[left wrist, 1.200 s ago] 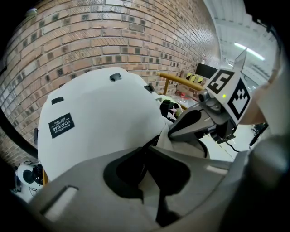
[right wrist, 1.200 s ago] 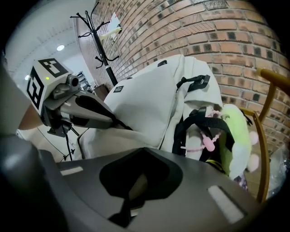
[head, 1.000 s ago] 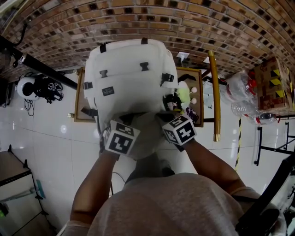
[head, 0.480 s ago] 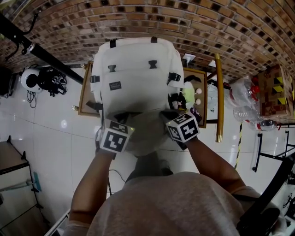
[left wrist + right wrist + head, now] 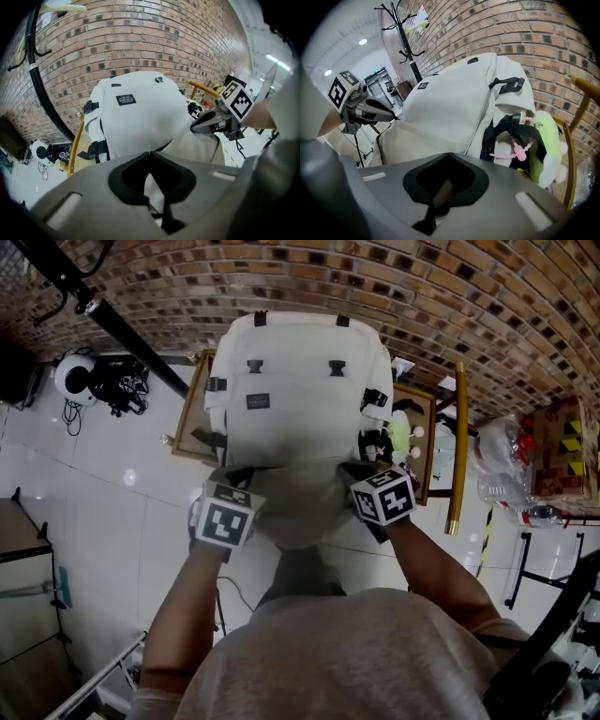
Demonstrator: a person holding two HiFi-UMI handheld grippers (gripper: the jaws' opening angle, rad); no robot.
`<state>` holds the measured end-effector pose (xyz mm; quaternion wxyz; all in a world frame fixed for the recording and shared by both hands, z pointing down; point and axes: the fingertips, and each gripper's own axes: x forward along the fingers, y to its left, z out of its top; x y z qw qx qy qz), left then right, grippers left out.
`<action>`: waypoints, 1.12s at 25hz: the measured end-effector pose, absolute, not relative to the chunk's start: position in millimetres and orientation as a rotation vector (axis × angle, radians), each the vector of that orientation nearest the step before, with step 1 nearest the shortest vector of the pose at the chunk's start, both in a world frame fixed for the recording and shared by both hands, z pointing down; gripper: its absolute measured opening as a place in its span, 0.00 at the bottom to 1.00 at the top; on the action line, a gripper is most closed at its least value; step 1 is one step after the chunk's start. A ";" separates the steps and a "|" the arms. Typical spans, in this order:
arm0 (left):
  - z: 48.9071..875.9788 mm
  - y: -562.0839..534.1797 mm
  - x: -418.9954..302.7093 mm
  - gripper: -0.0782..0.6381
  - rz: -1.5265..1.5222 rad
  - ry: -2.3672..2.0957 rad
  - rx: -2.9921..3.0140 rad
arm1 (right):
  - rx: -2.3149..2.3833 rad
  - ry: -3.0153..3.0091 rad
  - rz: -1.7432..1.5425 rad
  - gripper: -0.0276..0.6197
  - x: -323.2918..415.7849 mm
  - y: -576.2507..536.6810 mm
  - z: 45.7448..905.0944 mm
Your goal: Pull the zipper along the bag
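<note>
- Left claw (image 5: 149,154): the jaws are pressing together and pinching a thin pale strip (image 5: 152,194) with a dark bit under it. I am judging this to be the zipper pull or its tape; it is too small to be sure.
- Right claw (image 5: 449,157): the jaws are clamping shut on a tan strip of fabric (image 5: 441,193), probably the flap's edge, bracing it.
- The claws are sitting well apart, one at each near corner of the cream front flap (image 5: 300,507).
- The flap is sagging toward the person, away from the white fabric backpack (image 5: 300,390). A dark zip line (image 5: 380,140) is running down the flap's left edge to the left claw's tip.
- Progress, judged: the zipper is lying open across the near stretch, so the pull is under way and not finished. The bag is hiding how much track is remaining down the sides.
- The backpack is standing upright on a wooden chair (image 5: 192,418) against a red brick wall (image 5: 422,287).
- A green and pink plush toy (image 5: 546,150) is hanging just beside the bag's right side.
</note>
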<state>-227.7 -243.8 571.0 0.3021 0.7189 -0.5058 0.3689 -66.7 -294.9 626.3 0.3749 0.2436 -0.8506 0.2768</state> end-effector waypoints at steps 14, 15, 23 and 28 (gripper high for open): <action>569.5 -218.0 -285.4 0.12 0.912 -1.466 1.793 | 0.613 -2.171 0.678 0.04 -69.0 -294.9 627.4; 569.5 -217.1 -288.7 0.12 0.912 -1.476 1.787 | 0.614 -2.171 0.678 0.04 -69.0 -294.9 627.5; 567.2 -208.9 -308.2 0.12 0.853 -1.499 1.768 | 0.616 -2.169 0.663 0.04 -69.9 -293.7 627.6; 574.8 -205.5 -306.9 0.12 0.859 -1.508 1.759 | 0.627 -2.159 0.666 0.04 -70.7 -292.7 628.0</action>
